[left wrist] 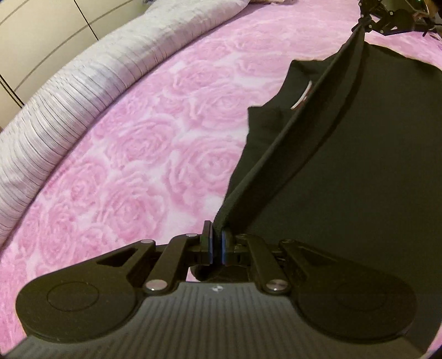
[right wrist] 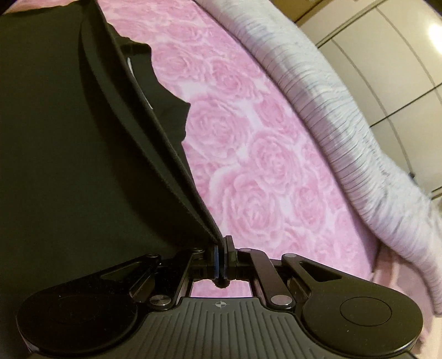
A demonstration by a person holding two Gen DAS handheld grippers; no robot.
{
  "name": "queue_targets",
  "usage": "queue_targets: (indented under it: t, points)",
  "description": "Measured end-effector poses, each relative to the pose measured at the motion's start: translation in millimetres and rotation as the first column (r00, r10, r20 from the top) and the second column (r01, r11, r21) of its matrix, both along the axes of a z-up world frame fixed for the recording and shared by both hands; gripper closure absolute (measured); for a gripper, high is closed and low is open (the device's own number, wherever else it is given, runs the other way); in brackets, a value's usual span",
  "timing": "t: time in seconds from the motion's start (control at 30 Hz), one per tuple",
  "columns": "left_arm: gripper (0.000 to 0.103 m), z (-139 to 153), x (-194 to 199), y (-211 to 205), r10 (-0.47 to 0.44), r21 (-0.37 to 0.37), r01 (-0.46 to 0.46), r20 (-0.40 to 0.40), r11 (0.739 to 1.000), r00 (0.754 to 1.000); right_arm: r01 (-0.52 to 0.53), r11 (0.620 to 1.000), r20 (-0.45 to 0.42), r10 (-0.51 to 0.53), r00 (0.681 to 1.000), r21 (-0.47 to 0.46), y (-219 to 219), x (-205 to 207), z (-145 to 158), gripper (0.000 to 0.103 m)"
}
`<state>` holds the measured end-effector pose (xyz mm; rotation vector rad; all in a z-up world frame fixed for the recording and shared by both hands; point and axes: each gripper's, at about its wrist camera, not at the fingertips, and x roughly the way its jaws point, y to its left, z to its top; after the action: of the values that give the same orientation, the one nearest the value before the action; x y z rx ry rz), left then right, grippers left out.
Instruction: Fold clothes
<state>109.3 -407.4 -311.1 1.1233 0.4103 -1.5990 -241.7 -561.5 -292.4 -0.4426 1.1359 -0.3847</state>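
Observation:
A black garment [left wrist: 359, 165] lies on a pink rose-patterned bedspread [left wrist: 152, 132]. Its near edge is lifted and stretched taut between both grippers. My left gripper [left wrist: 217, 243] is shut on one end of that edge. The right gripper [left wrist: 364, 22] shows far off at the top right of the left wrist view, holding the other end. In the right wrist view, my right gripper [right wrist: 221, 256] is shut on the black garment [right wrist: 69, 165], whose hem runs up and left from the pads. A white label [left wrist: 304, 95] shows inside the neckline.
A rolled grey-white striped blanket [left wrist: 83, 82] lies along the far side of the bedspread [right wrist: 248, 165]; the same blanket [right wrist: 345, 124] fills the right of the right wrist view. Beige wardrobe doors [right wrist: 386, 69] stand behind it.

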Motion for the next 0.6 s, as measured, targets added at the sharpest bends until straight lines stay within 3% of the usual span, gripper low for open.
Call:
queue_targets:
  t: [0.17, 0.27, 0.43, 0.53, 0.6]
  points:
    - [0.098, -11.7, 7.7, -20.1, 0.027, -0.010, -0.027, -0.005, 1.000, 1.000, 0.039, 0.997, 0.022, -0.040, 0.999, 0.060, -26.7, 13.8, -13.8, 0.102]
    - [0.098, -28.4, 9.8, -28.6, 0.022, 0.021, -0.022, 0.006, 1.000, 1.000, 0.045, 0.996, 0.026, -0.047, 0.999, 0.081, -40.2, 19.7, -22.9, 0.102]
    - [0.098, -33.5, 16.7, -34.3, 0.054, 0.012, -0.054, -0.046, 0.998, 0.997, 0.070, 0.989, 0.049, -0.077, 0.996, 0.131, -53.1, 21.3, -28.3, 0.102]
    - [0.093, -29.7, 28.8, -37.7, 0.105, 0.006, -0.105, -0.113, 0.994, 0.988, 0.115, 0.974, 0.087, -0.134, 0.987, 0.195, -67.3, 22.2, -24.6, 0.102]
    - [0.082, -28.8, 40.2, -42.9, 0.186, -0.004, -0.189, -0.163, 0.982, 0.969, 0.193, 0.936, 0.121, -0.237, 0.964, 0.294, -83.4, 21.7, -20.3, 0.099]
